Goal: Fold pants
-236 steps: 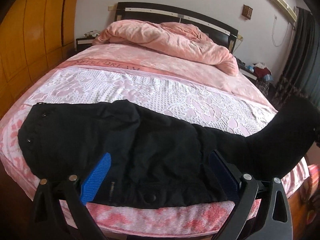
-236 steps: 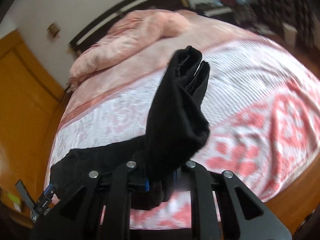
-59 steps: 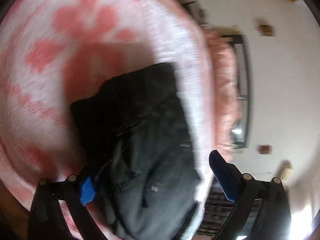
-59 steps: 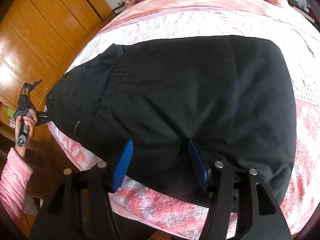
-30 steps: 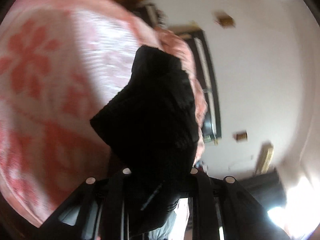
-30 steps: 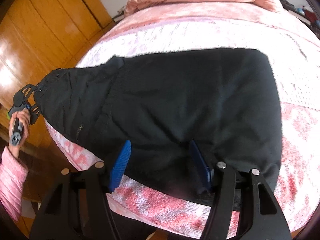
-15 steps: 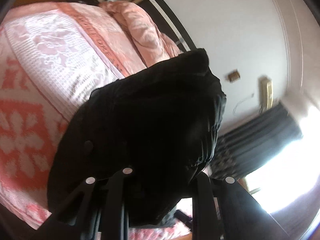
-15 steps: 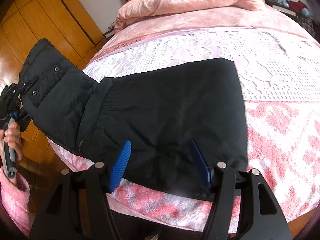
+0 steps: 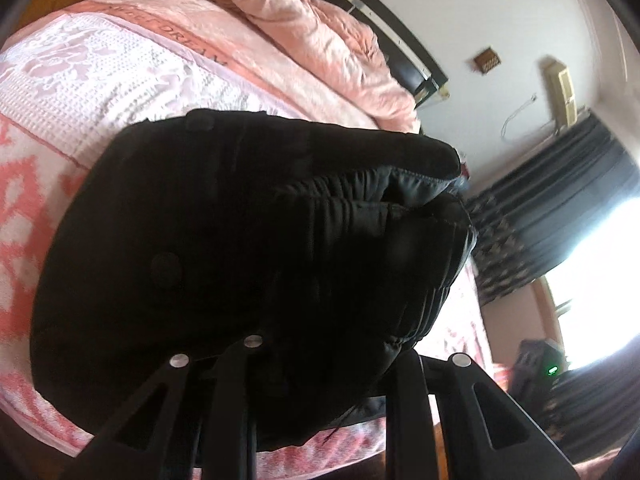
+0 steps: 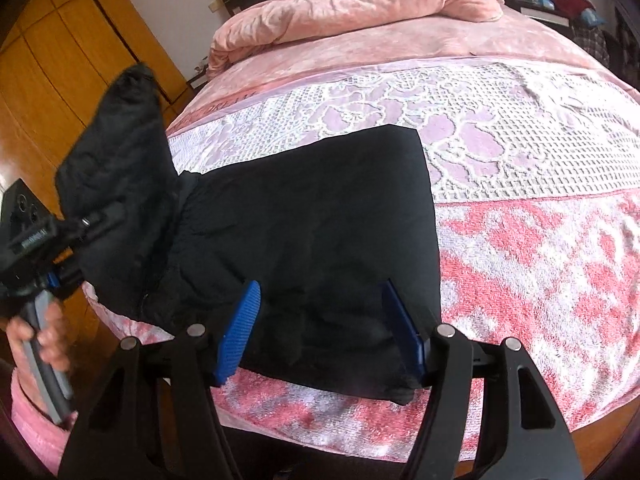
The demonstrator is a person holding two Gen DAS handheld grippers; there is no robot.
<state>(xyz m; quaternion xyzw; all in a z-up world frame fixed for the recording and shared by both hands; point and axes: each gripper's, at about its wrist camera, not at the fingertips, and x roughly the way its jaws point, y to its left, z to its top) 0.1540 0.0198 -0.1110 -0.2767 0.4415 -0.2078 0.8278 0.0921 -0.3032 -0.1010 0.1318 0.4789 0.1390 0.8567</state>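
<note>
The black pants [image 10: 312, 224] lie folded on the bed near its front edge. My left gripper [image 10: 96, 220] is shut on the waistband end [image 10: 116, 152] and holds it lifted above the bed at the left. In the left wrist view the raised waistband [image 9: 248, 240] fills the frame and hides my left gripper's fingertips [image 9: 320, 364]. My right gripper [image 10: 320, 320] is open, its blue pads either side of the pants' near edge, low over the fabric.
The bed has a pink and white patterned cover [image 10: 540, 248]. A rumpled pink duvet [image 10: 360, 4] lies at the headboard. An orange wooden wardrobe [image 10: 52, 64] stands left of the bed. Dark curtains [image 9: 560, 200] and a bright window are at the right.
My left gripper closed on the waistband end and lifted it up off the bed, swinging it toward the right. My right gripper stayed open over the pants' near edge.
</note>
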